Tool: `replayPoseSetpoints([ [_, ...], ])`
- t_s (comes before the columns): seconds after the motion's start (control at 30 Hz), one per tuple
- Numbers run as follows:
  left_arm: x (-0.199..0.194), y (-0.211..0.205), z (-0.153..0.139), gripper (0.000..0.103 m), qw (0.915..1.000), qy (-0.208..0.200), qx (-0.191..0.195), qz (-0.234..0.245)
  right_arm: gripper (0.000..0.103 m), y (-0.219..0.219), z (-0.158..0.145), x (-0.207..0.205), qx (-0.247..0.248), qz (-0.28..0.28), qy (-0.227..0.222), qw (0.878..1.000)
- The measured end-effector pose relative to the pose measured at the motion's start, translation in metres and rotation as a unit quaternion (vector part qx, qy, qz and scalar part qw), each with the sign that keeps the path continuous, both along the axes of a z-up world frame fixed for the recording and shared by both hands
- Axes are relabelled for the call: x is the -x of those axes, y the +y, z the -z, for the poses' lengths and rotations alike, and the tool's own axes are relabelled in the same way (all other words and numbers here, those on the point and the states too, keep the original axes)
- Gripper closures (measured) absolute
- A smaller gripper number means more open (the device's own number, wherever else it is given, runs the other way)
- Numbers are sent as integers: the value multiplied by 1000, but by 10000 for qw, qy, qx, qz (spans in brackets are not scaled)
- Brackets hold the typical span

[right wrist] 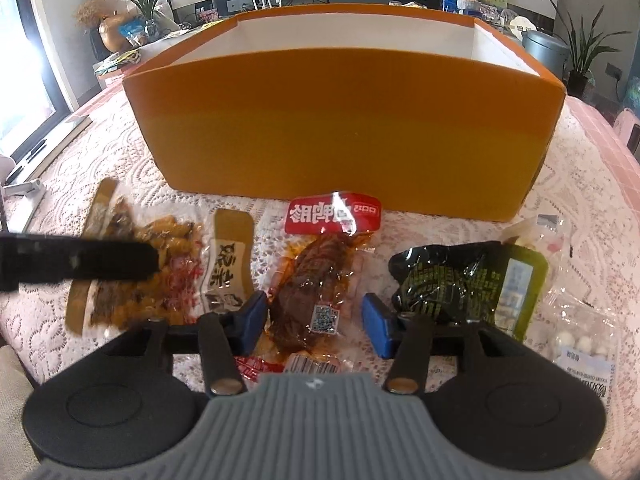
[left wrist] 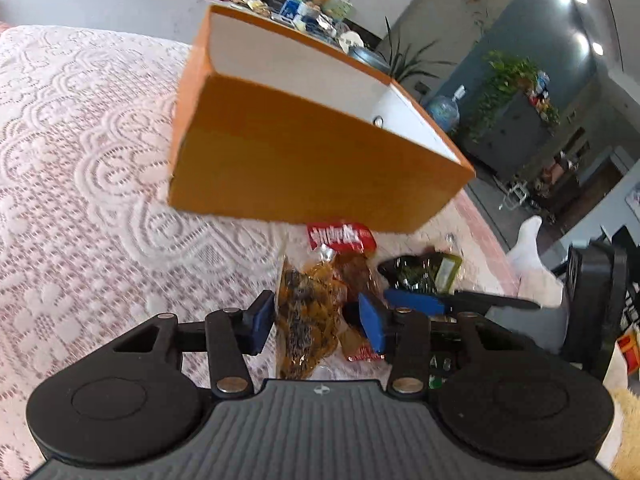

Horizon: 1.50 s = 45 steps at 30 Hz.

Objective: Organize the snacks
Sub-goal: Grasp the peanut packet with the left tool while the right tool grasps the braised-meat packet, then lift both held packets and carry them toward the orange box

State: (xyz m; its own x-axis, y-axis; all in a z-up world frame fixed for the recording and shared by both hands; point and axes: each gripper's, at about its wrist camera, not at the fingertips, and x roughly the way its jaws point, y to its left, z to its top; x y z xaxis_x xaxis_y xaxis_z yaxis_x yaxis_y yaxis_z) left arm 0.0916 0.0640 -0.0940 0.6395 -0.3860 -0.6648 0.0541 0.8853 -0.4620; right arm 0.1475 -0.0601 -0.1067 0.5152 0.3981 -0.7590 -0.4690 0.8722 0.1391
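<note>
An open orange box [right wrist: 340, 120] with white inner walls stands on the lace-covered table; it also shows in the left wrist view [left wrist: 304, 148]. In front of it lie snack packs. My right gripper [right wrist: 314, 318] is open, its jaws on either side of a red-labelled clear pack of brown meat [right wrist: 320, 276]. My left gripper [left wrist: 316, 322] is open around a yellow-brown snack pack [left wrist: 308, 312], which also shows in the right wrist view [right wrist: 160, 264] under the left gripper's black finger [right wrist: 80, 260]. A dark green pack [right wrist: 460, 280] lies to the right.
A clear bag of small white balls [right wrist: 580, 336] lies at the far right. The pink lace cloth [left wrist: 80, 160] stretches left of the box. Plants, a grey bin [right wrist: 544, 56] and shelves with clutter stand beyond the table.
</note>
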Motion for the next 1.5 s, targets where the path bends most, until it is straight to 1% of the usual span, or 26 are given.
replayPoseSetpoints([
  [0.03,0,-3,1,51,10000,20,-18,20,52,0,0,-1,-20,9,13,10000],
  [0.07,-1,-6,3,55,10000,41,-12,56,52,-1,0,-1,-33,13,21,10000],
  [0.1,-2,-8,4,61,9999,67,-8,97,52,-1,0,-1,-38,15,24,10000],
  [0.13,-4,-12,6,64,9998,115,-62,131,52,-1,0,-1,-37,8,23,10000],
  [0.17,-5,-15,7,69,9996,171,-176,135,52,-1,1,-1,-32,-1,12,10000],
  [0.27,-2,-18,10,69,9991,225,-314,146,50,-1,3,-1,-30,-43,16,10000],
  [0.4,1,-17,7,71,9992,180,-335,78,45,0,3,-2,-86,-54,32,9999],
  [0.47,4,-16,3,72,9993,121,-343,55,45,3,3,-3,-77,-46,29,10000],
  [0.57,7,-16,-3,72,9989,75,-466,-12,49,8,3,-3,34,-47,-96,9999],
  [0.7,9,-14,-6,72,9977,42,-664,-100,50,10,3,0,62,-62,-149,9999],
  [0.83,12,-10,-9,72,9981,2,-581,-184,53,11,-1,4,67,-62,-212,9997],
  [1.0,16,-2,-15,72,9980,-101,-539,-325,55,7,-13,9,-12,-33,-363,9993],
  [1.13,18,-2,-19,72,9976,-74,-568,-395,56,1,-23,12,-145,129,-371,9991],
  [1.17,19,-2,-19,72,9974,-39,-588,-417,58,-1,-25,12,-166,193,-354,9990],
  [1.2,19,-3,-19,72,9971,-15,-614,-441,97,-4,-27,13,-212,248,-344,9989],
  [1.23,20,-3,-20,72,9969,-4,-629,-464,100,-7,-30,14,-290,283,-311,9987],
  [1.27,21,-3,-20,72,9969,2,-625,-478,101,-8,-31,13,-257,372,-233,9987],
  [1.33,23,-3,-23,72,9969,-3,-596,-504,102,-13,-32,14,-398,385,-114,9984],
  [1.5,29,-7,-32,72,9968,-124,-603,-506,102,-19,-37,24,-395,443,-159,9981],
])
